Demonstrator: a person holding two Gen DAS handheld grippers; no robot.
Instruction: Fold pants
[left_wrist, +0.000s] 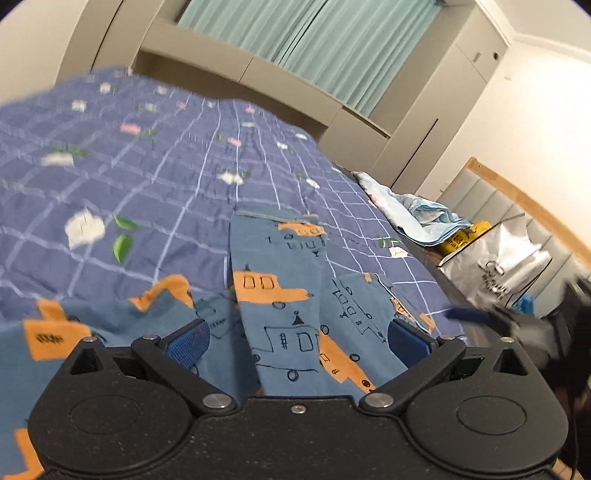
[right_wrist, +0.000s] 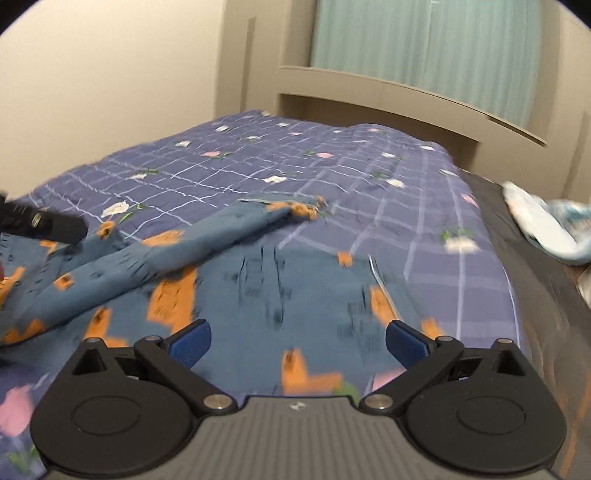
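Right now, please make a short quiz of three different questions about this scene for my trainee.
1. True or false: the left gripper is clamped on the blue pants with orange vehicle prints.
2. Multiple choice: the pants lie on A) a wooden floor, B) a purple checked floral bedspread, C) a chair.
3. Fill in: the right gripper stands ___.

Key: 1 false; 2 B; 3 open.

bedspread (left_wrist: 155, 155): blue-violet, white grid, flower print, spread over the bed
curtain (left_wrist: 332, 40): teal, hung behind beige cabinetry (left_wrist: 280, 81)
light blue cloth (left_wrist: 417, 218): bunched at the bed's right edge
silver bag (left_wrist: 495, 258): set beside yellow item (left_wrist: 461, 240)
wall (right_wrist: 110, 74): cream
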